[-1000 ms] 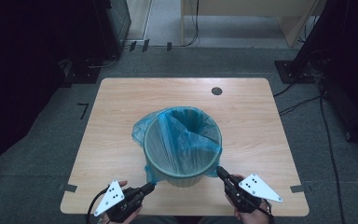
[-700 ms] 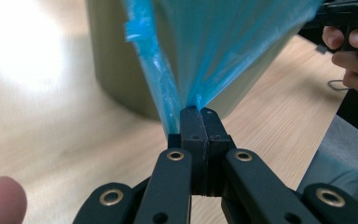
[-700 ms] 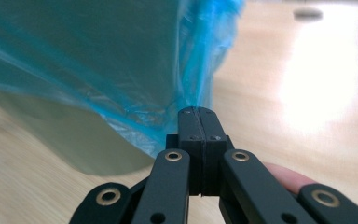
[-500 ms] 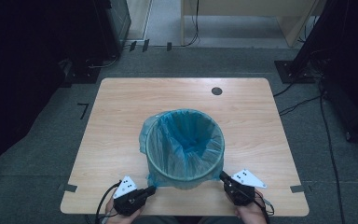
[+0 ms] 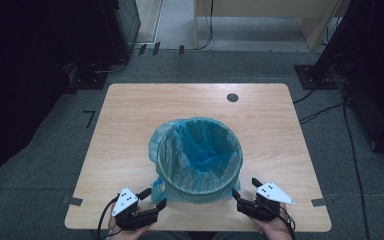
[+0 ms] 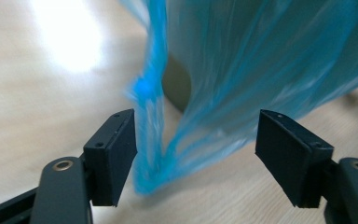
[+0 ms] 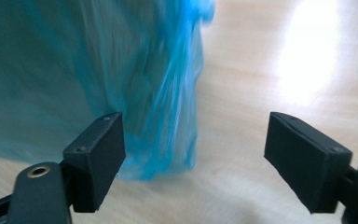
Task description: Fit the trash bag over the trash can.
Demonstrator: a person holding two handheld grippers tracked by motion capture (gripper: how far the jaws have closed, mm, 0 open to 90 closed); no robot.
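Observation:
A round grey-green bin [image 5: 198, 188] stands on the wooden table [image 5: 130, 115], lined with a blue plastic bag [image 5: 200, 150] folded down over its rim. My left gripper [image 5: 154, 198] lies at the bin's near left and is open; its jaws have just been opening. The bag's loose hanging edge [image 6: 154, 135] sits between the jaws without being pressed, next to the left pad. At the bin's near right, my right gripper [image 5: 246, 188] is open too, its jaws also just opened. The bag's hem [image 7: 168, 140] hangs beside its left pad [image 7: 98, 158].
A small dark round hole [image 5: 232, 97] sits at the table's far right. Grey tape tabs [image 5: 72, 201] [image 5: 318, 202] mark the near corners. Dark cabinets and cables [image 5: 325, 95] stand on the floor around the table. My hands are at the near edge.
Both grippers came down from the bin's rim to its base near the table's front edge, drawing the bag down over the rim. Both have opened and let the plastic go.

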